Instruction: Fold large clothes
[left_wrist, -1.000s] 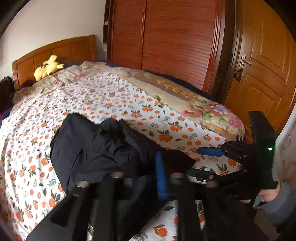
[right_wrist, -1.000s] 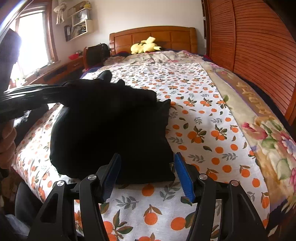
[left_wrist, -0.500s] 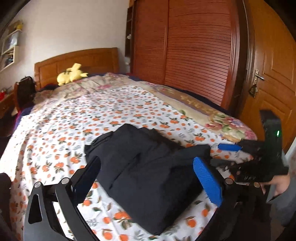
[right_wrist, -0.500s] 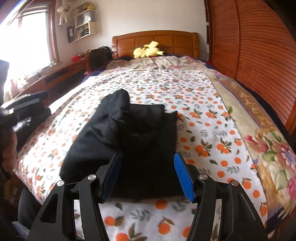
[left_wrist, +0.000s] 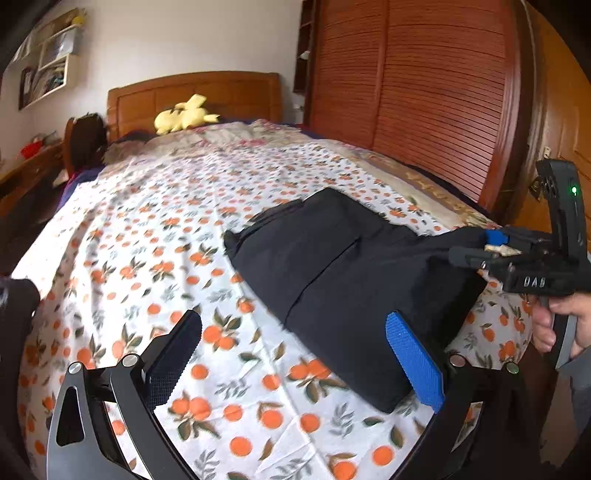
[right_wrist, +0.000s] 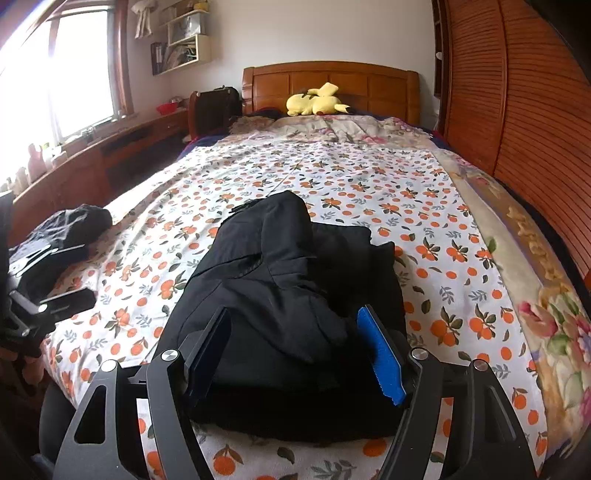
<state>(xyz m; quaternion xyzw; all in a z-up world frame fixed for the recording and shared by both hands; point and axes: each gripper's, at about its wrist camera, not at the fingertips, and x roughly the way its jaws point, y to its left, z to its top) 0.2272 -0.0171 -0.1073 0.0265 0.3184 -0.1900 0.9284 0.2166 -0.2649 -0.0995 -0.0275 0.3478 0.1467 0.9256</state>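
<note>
A black garment lies folded in a thick bundle on the bed's orange-print sheet, near the foot. My left gripper is open and empty, above the sheet just left of the bundle's near end. My right gripper is open, its jaws on either side of the bundle's near edge without closing on it. The right gripper also shows in the left wrist view, at the bundle's right end. The left gripper shows at the left edge of the right wrist view.
A yellow plush toy lies by the wooden headboard. A slatted wooden wardrobe runs along the bed's right side, with a door beyond it. A desk under the window stands left. A second dark cloth lies at the bed's left edge.
My left gripper let go of the black garment, opened, and pulled back to the left. The garment dropped into a folded bundle on the bed. My right gripper stayed open and moved closer to the bundle.
</note>
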